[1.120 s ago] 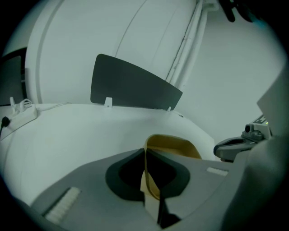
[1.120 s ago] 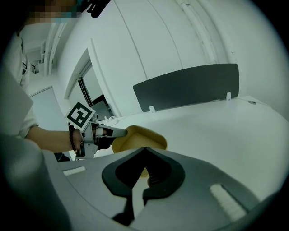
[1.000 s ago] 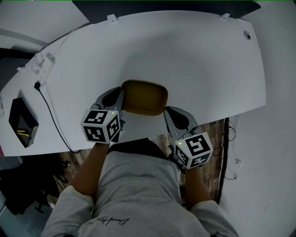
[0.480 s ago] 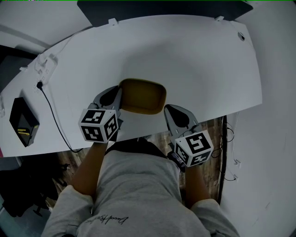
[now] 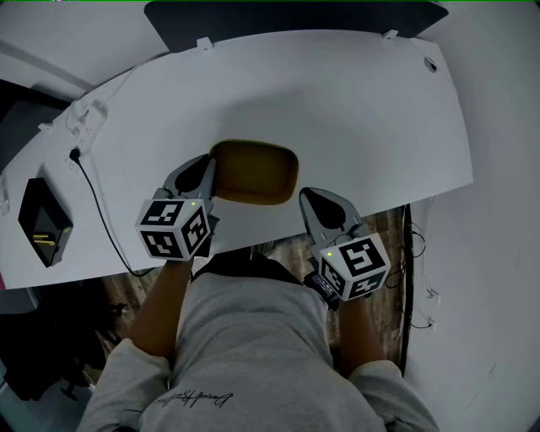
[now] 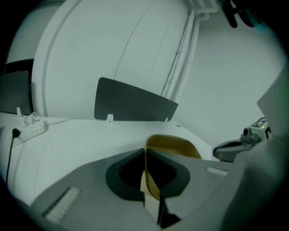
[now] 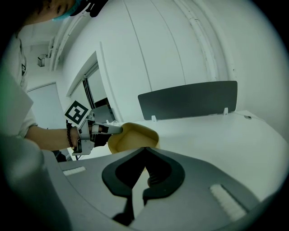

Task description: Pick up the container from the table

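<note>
While my left gripper [image 5: 208,166] sits nearest me at the near table edge, its jaws are clamped on the left rim of the container [image 5: 253,173]; the thin wall stands between them in the left gripper view. My right gripper [image 7: 145,151] has its jaws together with nothing between them, just beside the container's right end near corner, not gripping it. Container is a yellow-brown tray, open side up, near the front edge of the white table [image 5: 354,110]. Its long axis runs left to right, roughly along that edge, left end at the left gripper. Can't tell if its base is off the table. Versus a second ago: container and left gripper have shifted slightly left and away from me; right gripper sits about as before. Farther left a black cable [image 5: 94,215] and black box [image 5: 40,221]; dark panel [image 5: 295,15] at the far edge.
</note>
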A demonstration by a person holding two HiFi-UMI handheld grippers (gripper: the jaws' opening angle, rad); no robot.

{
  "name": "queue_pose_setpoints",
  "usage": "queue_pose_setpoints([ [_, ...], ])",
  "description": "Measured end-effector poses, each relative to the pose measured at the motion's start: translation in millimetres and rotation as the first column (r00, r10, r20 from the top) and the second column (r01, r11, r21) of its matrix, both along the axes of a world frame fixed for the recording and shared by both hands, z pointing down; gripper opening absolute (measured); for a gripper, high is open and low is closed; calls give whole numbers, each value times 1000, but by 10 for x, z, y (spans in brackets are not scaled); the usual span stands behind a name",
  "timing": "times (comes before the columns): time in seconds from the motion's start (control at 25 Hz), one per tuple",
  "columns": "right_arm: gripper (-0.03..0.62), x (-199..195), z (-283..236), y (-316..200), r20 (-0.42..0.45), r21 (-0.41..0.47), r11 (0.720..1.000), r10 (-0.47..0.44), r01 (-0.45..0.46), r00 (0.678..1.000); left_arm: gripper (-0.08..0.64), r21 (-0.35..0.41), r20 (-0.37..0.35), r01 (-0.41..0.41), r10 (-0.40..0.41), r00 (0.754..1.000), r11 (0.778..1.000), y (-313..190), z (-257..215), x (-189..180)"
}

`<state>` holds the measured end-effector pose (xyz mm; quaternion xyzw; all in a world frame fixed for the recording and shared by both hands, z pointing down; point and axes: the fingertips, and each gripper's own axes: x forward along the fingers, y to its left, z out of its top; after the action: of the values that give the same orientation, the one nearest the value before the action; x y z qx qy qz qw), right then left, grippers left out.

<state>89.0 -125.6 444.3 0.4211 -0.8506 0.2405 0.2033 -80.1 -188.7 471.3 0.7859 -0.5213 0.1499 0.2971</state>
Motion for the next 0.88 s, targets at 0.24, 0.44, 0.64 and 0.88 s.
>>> queue_pose_setpoints([
  [0.24, 15, -18, -116, 29, -1, 30, 1000, -4, 4, 1000, 14, 23, -11, -4, 4, 1000, 1000, 78, -133, 6],
  [0.44, 15, -36, -192, 63, 1, 44, 999, -12, 12, 1000, 14, 32, -10, -14, 15, 1000, 999, 183, -216, 22],
  [0.64, 14, -67, -263, 92, 3, 59, 998, -21, 21, 1000, 14, 38, -7, -22, 23, 1000, 999, 298, -280, 8],
  [0.88, 14, -90, -349, 118, 1, 75, 997, -37, 37, 999, 14, 45, -9, -24, 24, 1000, 999, 412, -363, -15],
])
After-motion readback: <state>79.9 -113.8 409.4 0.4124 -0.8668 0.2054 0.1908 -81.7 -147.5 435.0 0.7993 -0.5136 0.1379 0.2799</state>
